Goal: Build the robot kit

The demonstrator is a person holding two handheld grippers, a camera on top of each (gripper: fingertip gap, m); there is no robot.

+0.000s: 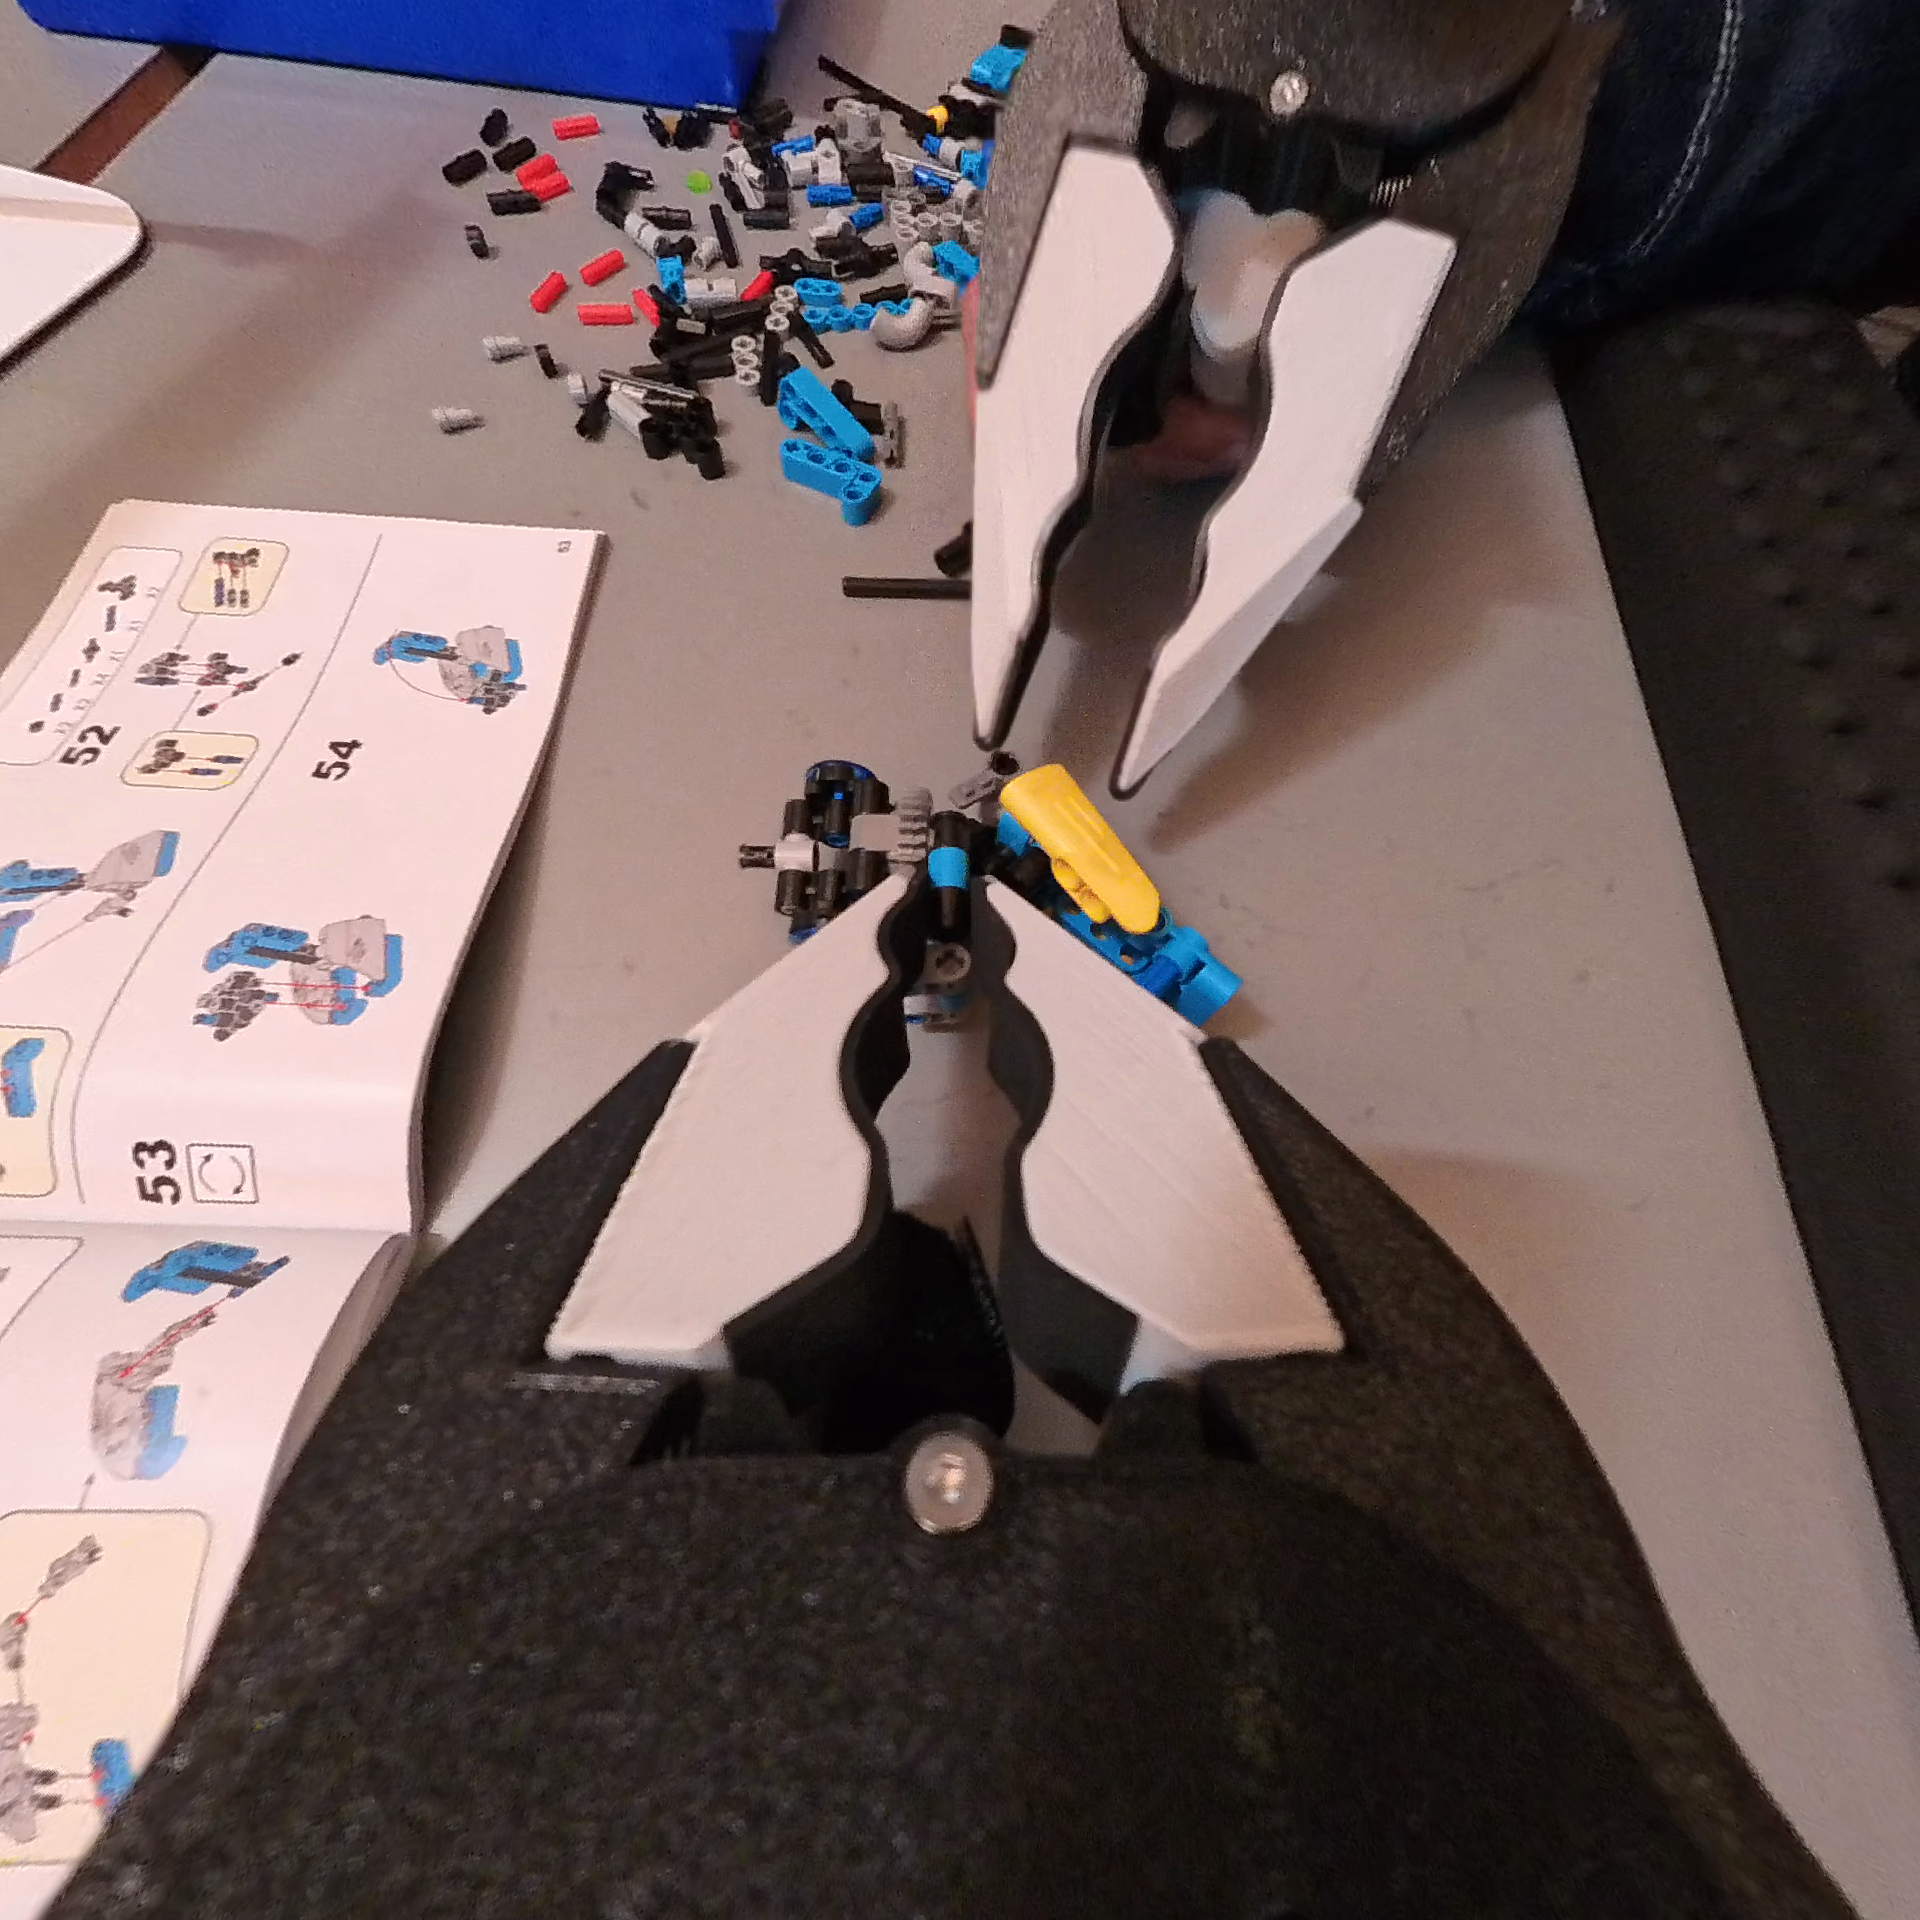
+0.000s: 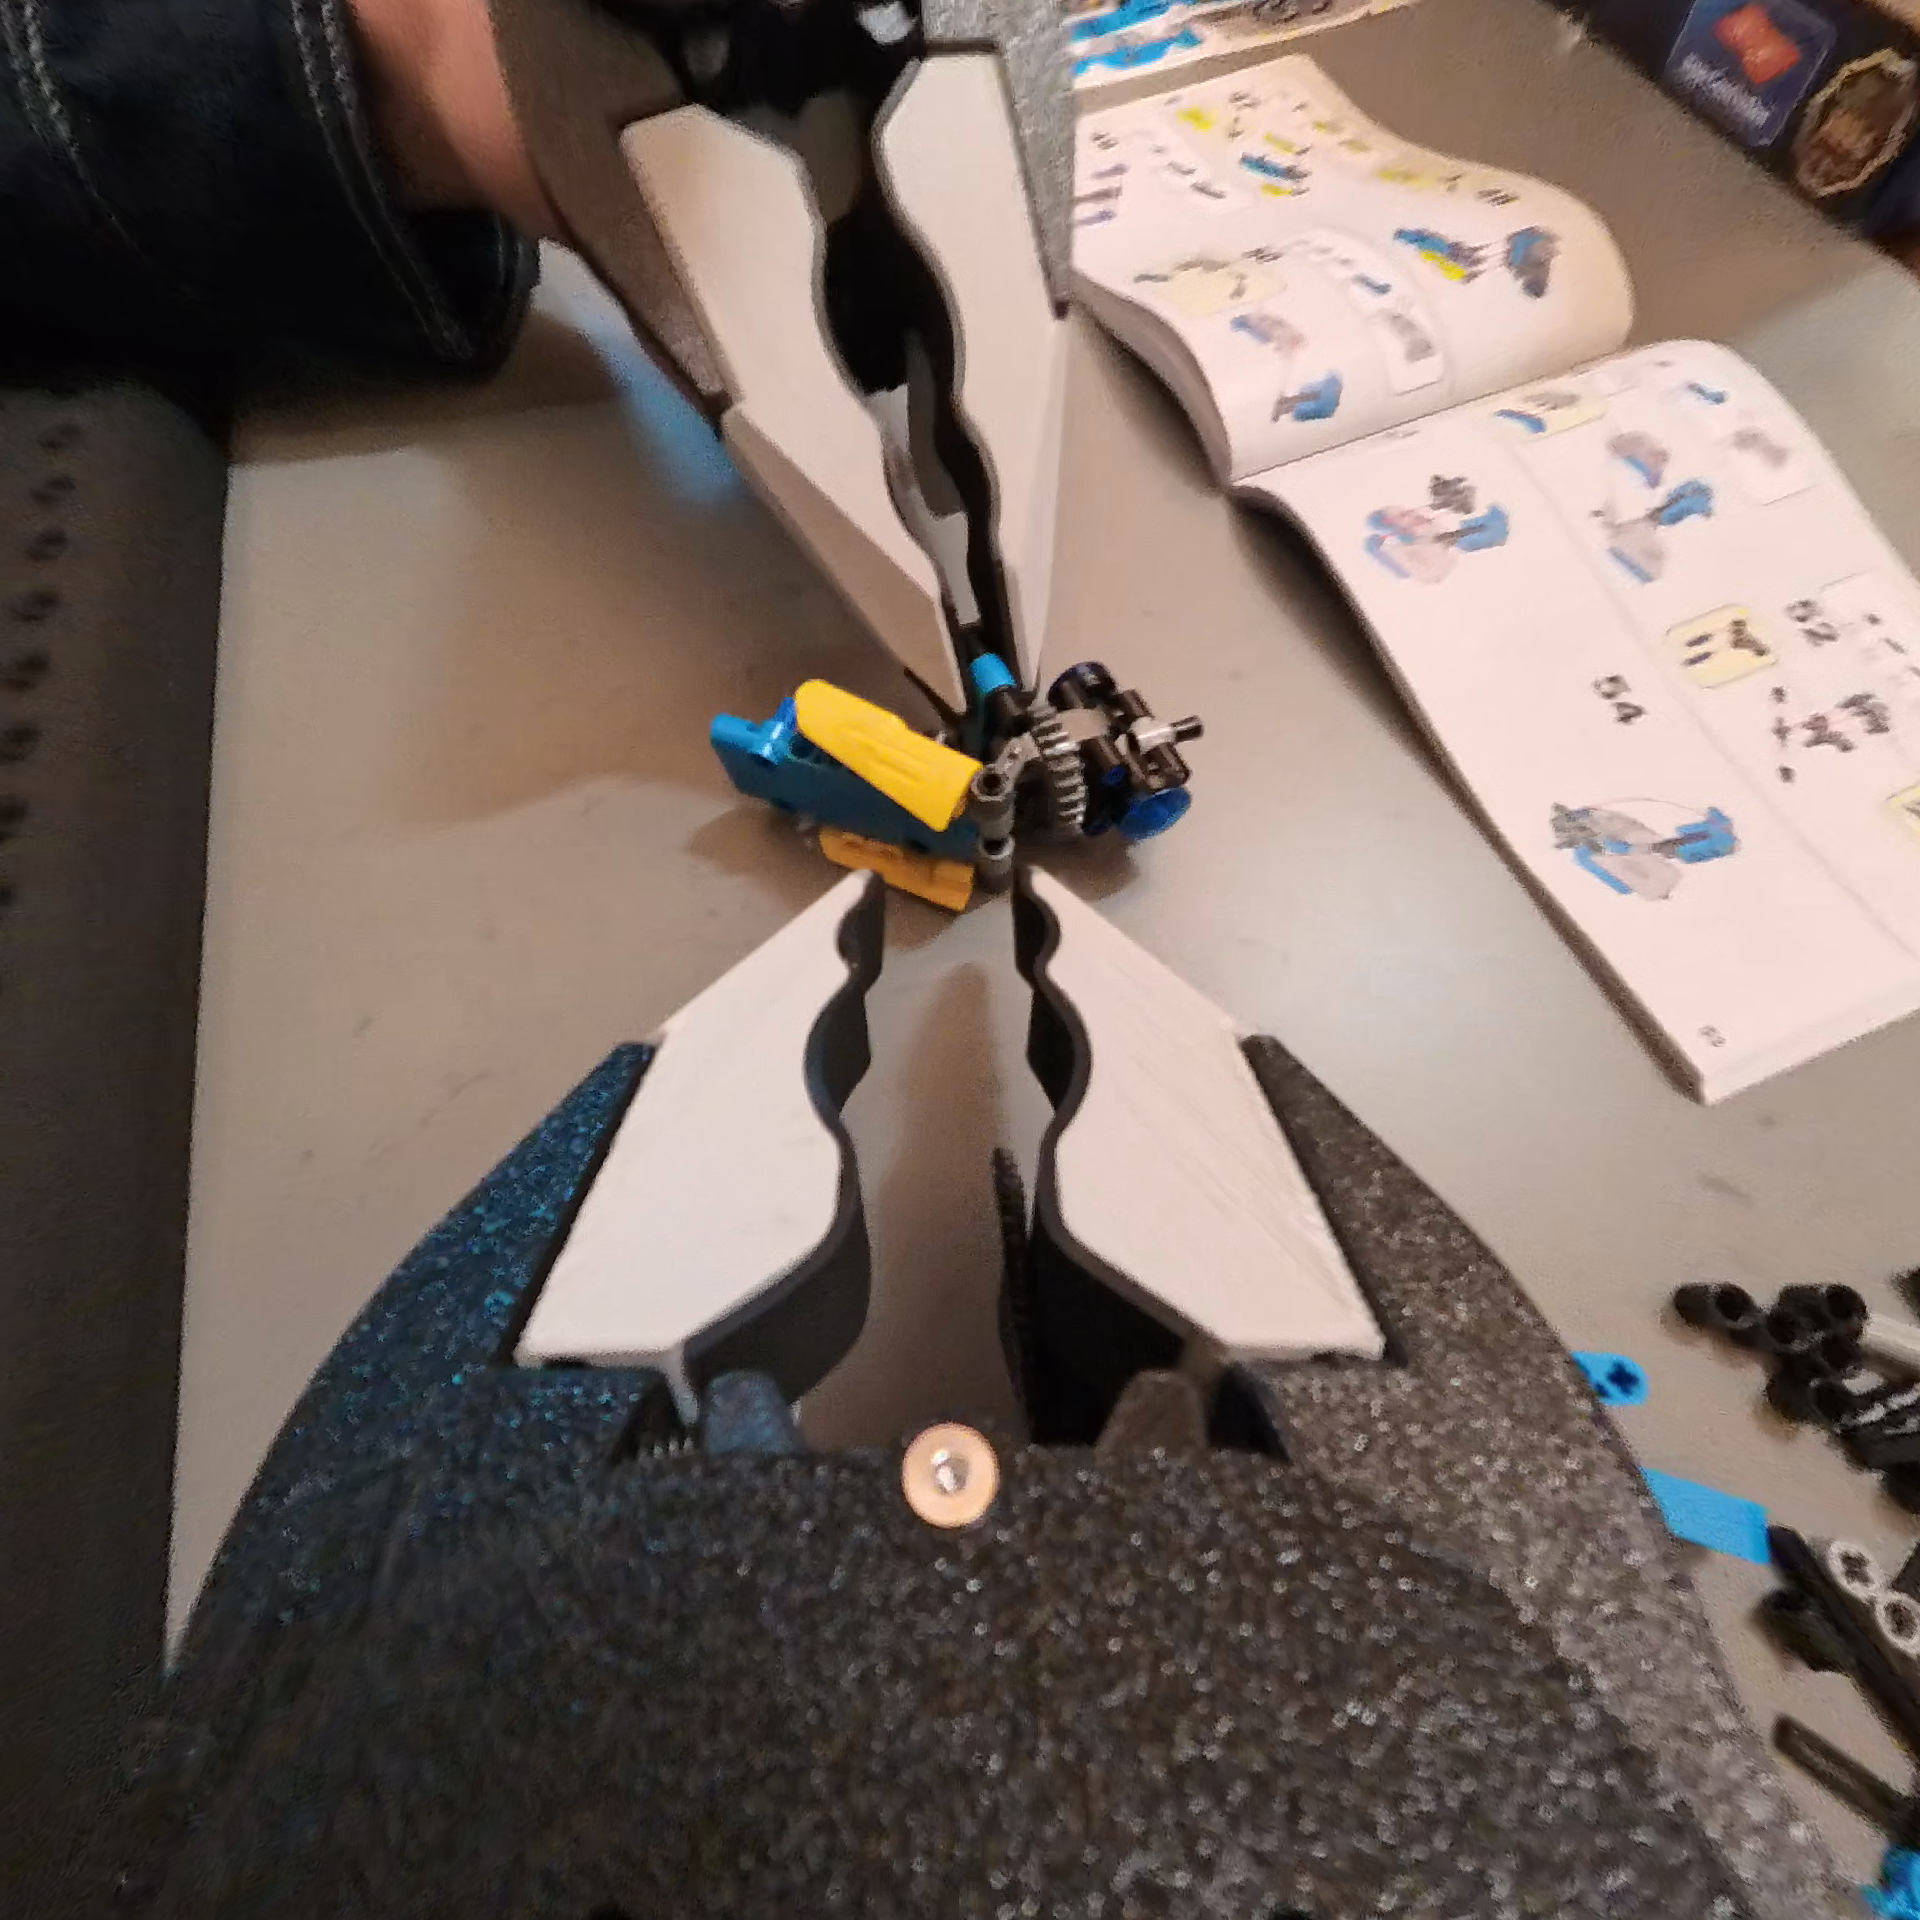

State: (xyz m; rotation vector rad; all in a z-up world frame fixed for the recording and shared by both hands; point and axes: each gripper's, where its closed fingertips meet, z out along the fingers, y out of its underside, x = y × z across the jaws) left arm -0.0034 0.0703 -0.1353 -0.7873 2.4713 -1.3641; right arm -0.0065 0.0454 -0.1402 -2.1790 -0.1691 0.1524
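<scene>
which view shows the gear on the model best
The right wrist view: the gear faces the camera, teeth clear, beside the yellow piece. In the left wrist view only a grey sliver shows behind the left gripper.

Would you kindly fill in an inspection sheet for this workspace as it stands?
Surface: grey table, bare near the model.
Job's things: small brick model with a yellow part, on the table.
Clutter: loose brick pieces; open instruction booklet.
Grippers: left hand-held gripper shut on the brick model; right hand-held gripper open, tips just short of it.
Cables: nothing seen.
Surroundings: blue box; dark chair; person's denim sleeve.
</scene>
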